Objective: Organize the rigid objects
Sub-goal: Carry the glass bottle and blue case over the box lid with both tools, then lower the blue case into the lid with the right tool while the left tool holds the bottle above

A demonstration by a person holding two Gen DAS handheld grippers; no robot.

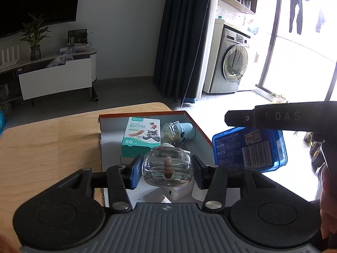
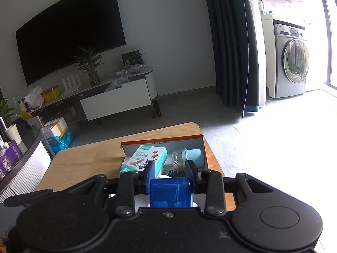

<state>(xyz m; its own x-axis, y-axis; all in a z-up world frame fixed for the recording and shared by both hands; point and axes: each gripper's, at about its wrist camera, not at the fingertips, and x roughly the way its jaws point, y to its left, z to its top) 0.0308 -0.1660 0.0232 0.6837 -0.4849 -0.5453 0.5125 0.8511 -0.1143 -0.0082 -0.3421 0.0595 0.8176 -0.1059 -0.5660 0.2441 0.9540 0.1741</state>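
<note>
Over the orange-rimmed box [image 1: 198,130], left gripper [image 1: 166,169] clamps glass bottle [image 1: 166,166]; right gripper [image 2: 170,176] clamps barcoded blue container [image 2: 170,191]; bandage carton [image 1: 141,137] reads "50".

A dark television [image 2: 69,31] hangs on the white wall; below it a potted plant [image 2: 89,65], right of it a dark curtain [image 2: 231,42], then a washing machine [image 2: 292,63] in bright daylight.

Clear glossy glass bottle [image 1: 166,166], translucent blue plastic box [image 1: 250,149], matt cardboard tray [image 1: 147,115], smooth pale wood table [image 1: 52,139].
</note>
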